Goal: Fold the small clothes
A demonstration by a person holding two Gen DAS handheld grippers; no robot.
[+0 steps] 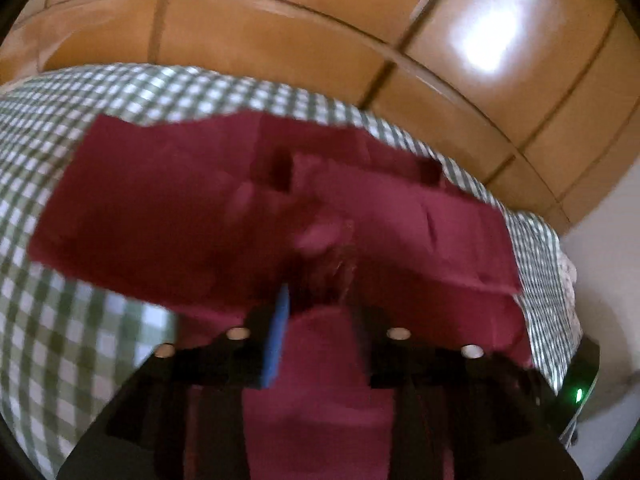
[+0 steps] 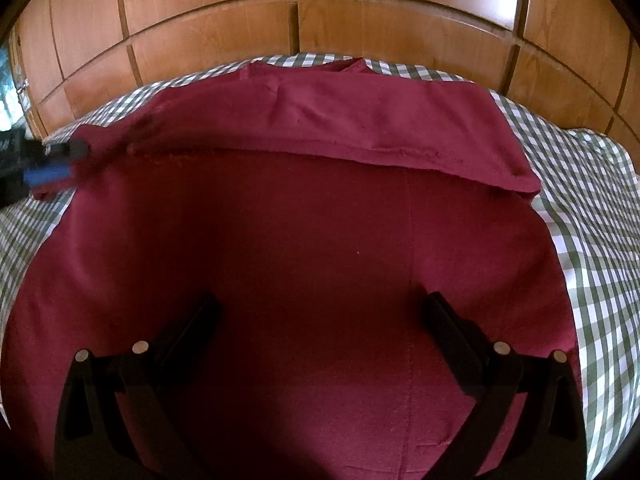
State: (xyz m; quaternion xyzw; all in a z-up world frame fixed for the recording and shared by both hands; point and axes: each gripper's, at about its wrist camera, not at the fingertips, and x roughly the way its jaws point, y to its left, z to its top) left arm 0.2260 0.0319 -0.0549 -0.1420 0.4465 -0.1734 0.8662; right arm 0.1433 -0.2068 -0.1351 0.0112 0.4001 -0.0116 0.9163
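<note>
A dark red garment lies spread on a green-and-white checked cloth; its far part is folded over toward me as a band. My left gripper is shut on an edge of the red garment, with fabric bunched between the jaws; it also shows at the left of the right wrist view, pinching the garment's left corner. My right gripper is open and empty, its black fingers spread wide just above the garment's middle.
The checked cloth covers a bed or table. Brown wooden panelled doors stand close behind it. A white wall shows at the right of the left wrist view.
</note>
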